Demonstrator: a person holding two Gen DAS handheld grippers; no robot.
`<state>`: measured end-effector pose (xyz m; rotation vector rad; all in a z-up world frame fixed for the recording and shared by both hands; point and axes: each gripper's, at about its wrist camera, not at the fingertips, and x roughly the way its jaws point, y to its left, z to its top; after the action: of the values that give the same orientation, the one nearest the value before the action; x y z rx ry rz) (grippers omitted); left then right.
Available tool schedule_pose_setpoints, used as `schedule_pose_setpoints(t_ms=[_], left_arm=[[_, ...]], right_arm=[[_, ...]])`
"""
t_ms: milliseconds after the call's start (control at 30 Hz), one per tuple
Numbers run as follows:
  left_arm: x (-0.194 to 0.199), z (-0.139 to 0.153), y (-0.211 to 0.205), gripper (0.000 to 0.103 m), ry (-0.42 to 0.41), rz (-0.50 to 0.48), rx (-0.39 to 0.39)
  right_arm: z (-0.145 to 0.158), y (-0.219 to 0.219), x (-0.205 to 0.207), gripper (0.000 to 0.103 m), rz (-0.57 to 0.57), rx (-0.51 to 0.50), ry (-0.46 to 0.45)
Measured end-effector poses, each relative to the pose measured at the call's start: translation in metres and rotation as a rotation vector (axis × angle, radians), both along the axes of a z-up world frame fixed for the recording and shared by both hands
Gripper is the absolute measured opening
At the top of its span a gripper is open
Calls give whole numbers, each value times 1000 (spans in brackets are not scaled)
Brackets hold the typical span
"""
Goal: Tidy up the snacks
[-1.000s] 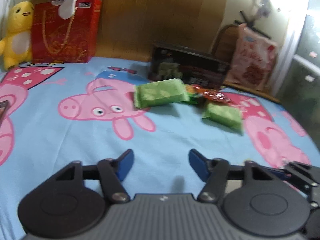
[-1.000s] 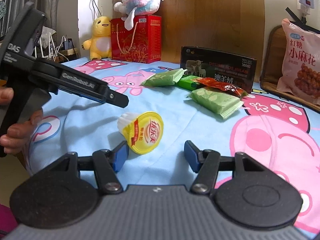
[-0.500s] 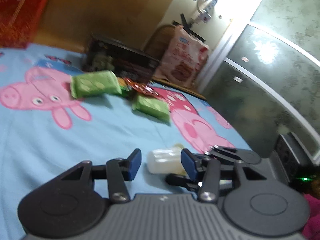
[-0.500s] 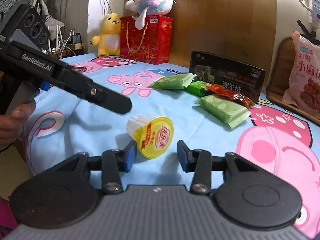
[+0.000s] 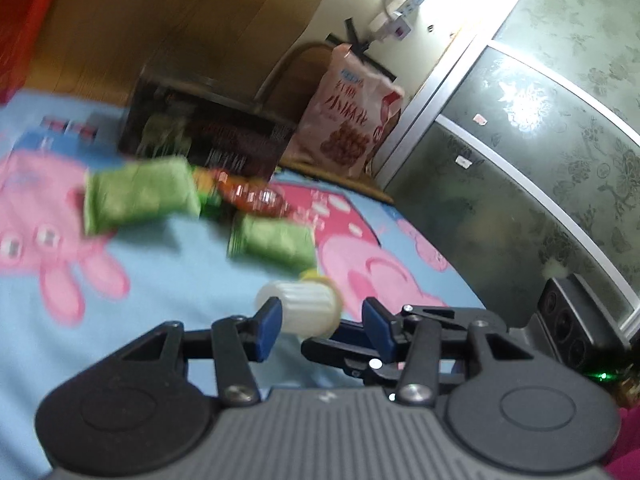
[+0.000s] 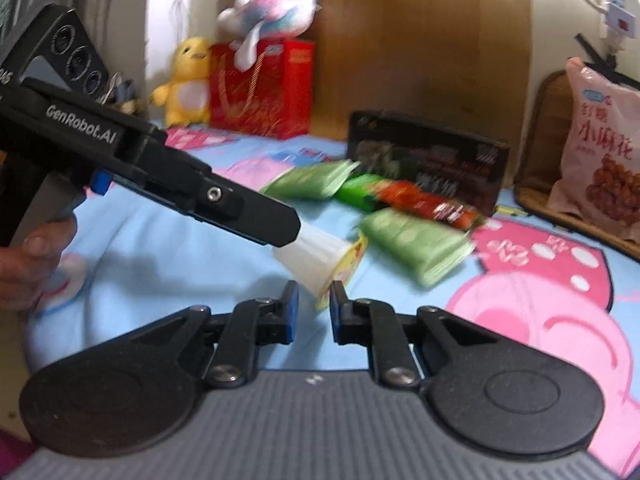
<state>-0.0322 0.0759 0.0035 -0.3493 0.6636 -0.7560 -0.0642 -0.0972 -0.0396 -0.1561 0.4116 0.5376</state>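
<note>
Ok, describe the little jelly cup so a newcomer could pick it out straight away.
Start at the blue cartoon-pig bedsheet and find the black box with green packets lying in front of it. Nearer the camera than those is the jelly cup: the only ribbed white tub, tipped over, with a yellow lid.

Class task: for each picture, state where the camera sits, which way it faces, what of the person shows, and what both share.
Left wrist: on the left gripper, just closed around the jelly cup, facing the black box and glass door; no hand clearly shows.
Right wrist: on the right gripper, jaws just closing at the cup's lid rim, facing the headboard; a hand holds the left gripper.
Shared: cup, green packets, black box.
</note>
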Motion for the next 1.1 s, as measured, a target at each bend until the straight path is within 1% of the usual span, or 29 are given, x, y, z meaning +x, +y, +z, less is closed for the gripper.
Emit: schedule_pose_setpoints(t_ms=[33, 67, 100, 167, 200, 233, 267, 333, 367, 400, 433, 500, 533, 567, 600, 633, 733, 767, 800, 833, 867, 900, 933, 967, 1033, 1067, 1100], left_arm=[[9, 4, -4, 41, -7, -22, -1], [17, 7, -8, 38, -2, -60, -12], [25, 13, -14, 38, -13, -81, -11], [40, 32, -27, 38, -120, -44, 71], [50, 42, -32, 38, -163, -35, 98], [58, 48, -34, 38, -178, -23, 107], [67, 54, -32, 38, -172, 5, 103], [74, 61, -18, 38, -166, 29, 45], [72, 61, -8, 41, -171, 50, 18], [71, 59, 1, 45, -169, 76, 8], [68, 53, 10, 45, -150, 105, 2], [63, 39, 22, 46, -88, 121, -25], [60, 31, 26, 48, -56, 113, -44], [57, 24, 27, 57, -21, 105, -57], [54, 17, 28, 63, 11, 100, -61], [50, 11, 26, 64, 31, 94, -57], [49, -6, 12, 64, 83, 61, -32], [51, -11, 6, 62, 102, 57, -18], [55, -18, 0, 54, 119, 45, -7], [59, -24, -5, 55, 133, 43, 2], [60, -29, -6, 52, 149, 59, 18], [60, -28, -6, 52, 144, 77, 21], [58, -23, -4, 52, 128, 90, 27], [57, -15, 0, 52, 102, 99, 25], [60, 5, 9, 52, 46, 94, -11], [65, 16, 10, 52, 24, 91, -25], [72, 28, 9, 52, -6, 91, -22]], right_arm=[[4, -1, 6, 9, -7, 16, -15], [10, -2, 13, 9, -1, 36, -27], [17, -1, 22, 6, -7, 39, -49], [30, 6, 42, 6, -31, -9, -110], [35, 9, 54, 6, -36, -31, -134], [41, 10, 66, 6, -48, -41, -133], [47, 7, 73, 6, -54, -22, -122], [56, -7, 75, 8, -33, 44, -116], [56, -14, 71, 8, -31, 52, -125], [54, -21, 66, 11, -33, 55, -123], [50, -28, 63, 15, -28, 62, -107], [38, -38, 53, 18, 7, 92, -41], [29, -40, 47, 28, 37, 104, 1], [24, -38, 43, 35, 56, 101, 29], [17, -34, 38, 45, 68, 87, 44], [12, -28, 35, 47, 76, 65, 51], [1, -10, 36, 47, 87, -25, 48], [0, -5, 42, 47, 83, -42, 56], [0, -1, 48, 47, 90, -42, 76], [-2, 2, 56, 46, 91, -36, 107], [-3, 3, 61, 44, 77, -27, 104], [-1, 4, 62, 36, 62, -32, 100], [3, 3, 60, 26, 59, -21, 93], [7, 0, 60, 23, 57, 0, 77], [18, -4, 58, 20, 63, 32, 45], [23, -3, 61, 20, 58, 33, 21], [28, -1, 68, 20, 50, 24, -2]])
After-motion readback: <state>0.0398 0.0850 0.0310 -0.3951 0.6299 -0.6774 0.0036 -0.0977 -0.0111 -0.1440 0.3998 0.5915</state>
